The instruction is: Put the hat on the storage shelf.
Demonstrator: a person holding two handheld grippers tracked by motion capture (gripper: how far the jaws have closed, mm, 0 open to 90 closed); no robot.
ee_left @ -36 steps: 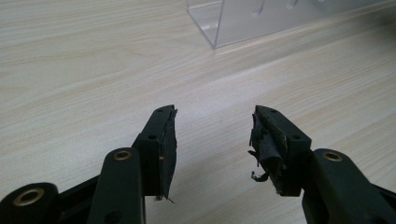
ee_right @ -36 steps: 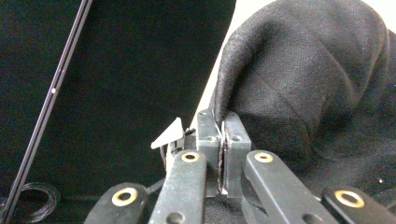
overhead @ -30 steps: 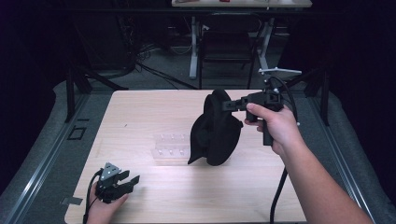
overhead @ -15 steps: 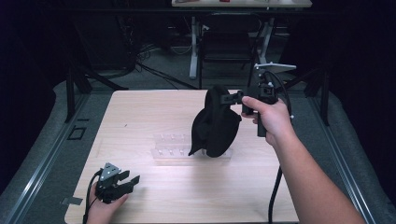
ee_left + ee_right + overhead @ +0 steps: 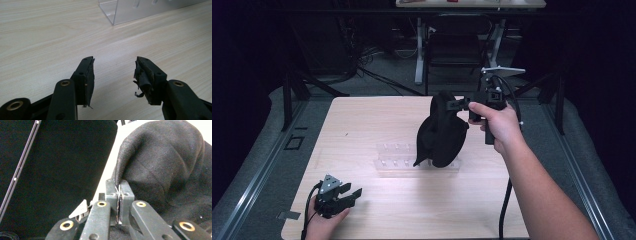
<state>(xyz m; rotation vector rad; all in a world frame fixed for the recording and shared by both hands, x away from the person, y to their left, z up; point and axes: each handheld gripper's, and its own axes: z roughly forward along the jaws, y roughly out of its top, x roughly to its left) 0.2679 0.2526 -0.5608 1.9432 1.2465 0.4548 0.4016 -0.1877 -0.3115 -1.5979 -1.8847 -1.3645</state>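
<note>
Right gripper [image 5: 460, 105]: clamped tight on the black cloth's [image 5: 441, 132] top edge.
Cloth: hanging lifted, above the clear rack [image 5: 398, 158].
Left gripper [image 5: 347, 194]: jaws apart, gripping nothing, low on the table [image 5: 362, 122].

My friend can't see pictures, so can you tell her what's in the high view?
The right gripper, held in a person's hand, lifts a floppy black cloth by its top edge above a clear plastic rack on a light wooden table. The left gripper rests near the table's front corner, jaws open and holding nothing.
</note>
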